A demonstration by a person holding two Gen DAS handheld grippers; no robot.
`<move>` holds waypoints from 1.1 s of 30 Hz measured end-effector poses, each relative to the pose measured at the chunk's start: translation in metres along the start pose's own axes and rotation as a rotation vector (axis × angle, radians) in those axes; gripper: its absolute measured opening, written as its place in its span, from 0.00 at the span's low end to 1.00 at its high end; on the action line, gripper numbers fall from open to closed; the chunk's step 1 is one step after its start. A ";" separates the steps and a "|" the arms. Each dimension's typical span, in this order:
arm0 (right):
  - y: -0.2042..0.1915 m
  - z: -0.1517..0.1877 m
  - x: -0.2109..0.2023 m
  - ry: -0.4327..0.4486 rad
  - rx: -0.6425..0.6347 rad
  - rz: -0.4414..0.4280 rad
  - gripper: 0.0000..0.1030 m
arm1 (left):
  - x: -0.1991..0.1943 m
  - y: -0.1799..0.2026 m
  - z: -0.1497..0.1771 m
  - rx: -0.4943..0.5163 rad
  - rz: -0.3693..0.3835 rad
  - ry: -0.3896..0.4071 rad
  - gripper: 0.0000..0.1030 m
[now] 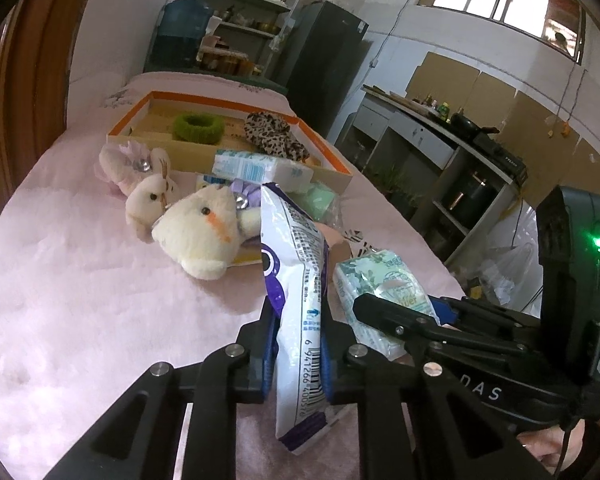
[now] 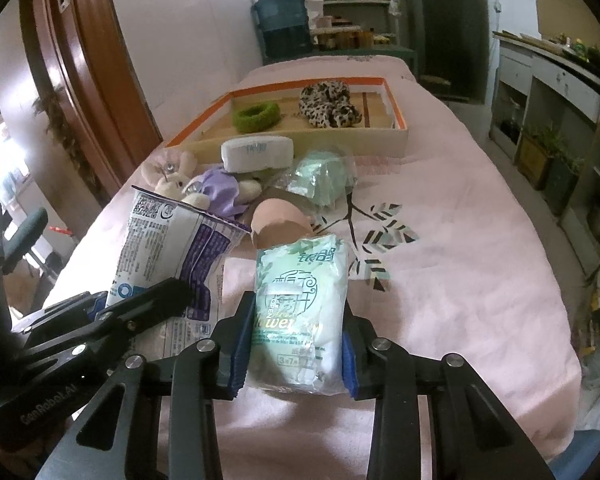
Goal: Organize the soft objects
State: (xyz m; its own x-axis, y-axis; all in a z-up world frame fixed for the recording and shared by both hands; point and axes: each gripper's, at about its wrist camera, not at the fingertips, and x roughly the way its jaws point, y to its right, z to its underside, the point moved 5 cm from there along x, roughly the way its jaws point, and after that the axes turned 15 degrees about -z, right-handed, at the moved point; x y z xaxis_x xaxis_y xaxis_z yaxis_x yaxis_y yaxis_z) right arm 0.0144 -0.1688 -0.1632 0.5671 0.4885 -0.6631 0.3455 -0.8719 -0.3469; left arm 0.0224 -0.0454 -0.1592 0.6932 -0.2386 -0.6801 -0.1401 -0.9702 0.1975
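Observation:
My left gripper (image 1: 298, 354) is shut on a white and purple packet (image 1: 298, 280), held upright above the pink bed; the packet also shows in the right wrist view (image 2: 168, 244). My right gripper (image 2: 294, 350) is shut on a green tissue pack (image 2: 300, 296), which also shows in the left wrist view (image 1: 384, 284). An orange-rimmed box (image 2: 400, 130) at the back holds a green scrunchie (image 2: 257, 117) and a leopard scrunchie (image 2: 330, 105). Plush rabbits (image 1: 188, 216) lie in front of the box.
A white tissue pack (image 2: 258, 153), a pale green bag (image 2: 320, 178) and a pink rounded object (image 2: 278, 220) lie between the box and my grippers. The bed's right edge (image 2: 548, 248) drops toward shelves and plants. A wooden headboard (image 2: 84, 80) stands to the left.

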 end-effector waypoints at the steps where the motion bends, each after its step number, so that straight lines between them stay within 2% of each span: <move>1: 0.000 -0.001 -0.001 0.006 -0.001 0.000 0.36 | -0.001 0.000 -0.001 0.002 0.000 0.006 0.17; 13: -0.004 -0.016 -0.013 0.054 -0.029 0.005 0.36 | -0.016 0.000 -0.016 0.002 0.003 0.059 0.16; 21: -0.008 -0.036 -0.019 0.088 -0.076 0.009 0.36 | -0.030 0.000 -0.046 0.016 -0.027 0.129 0.16; 33: -0.016 -0.079 -0.028 0.152 -0.127 -0.009 0.36 | -0.036 -0.008 -0.086 0.040 -0.080 0.190 0.16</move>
State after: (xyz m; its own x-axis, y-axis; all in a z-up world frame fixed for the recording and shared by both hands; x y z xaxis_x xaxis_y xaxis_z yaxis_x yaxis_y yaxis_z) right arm 0.0518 -0.1658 -0.0870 0.6670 0.5037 -0.5491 0.4367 -0.8613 -0.2596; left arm 0.0590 -0.0254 -0.0759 0.8234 -0.1526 -0.5465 -0.1049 -0.9875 0.1176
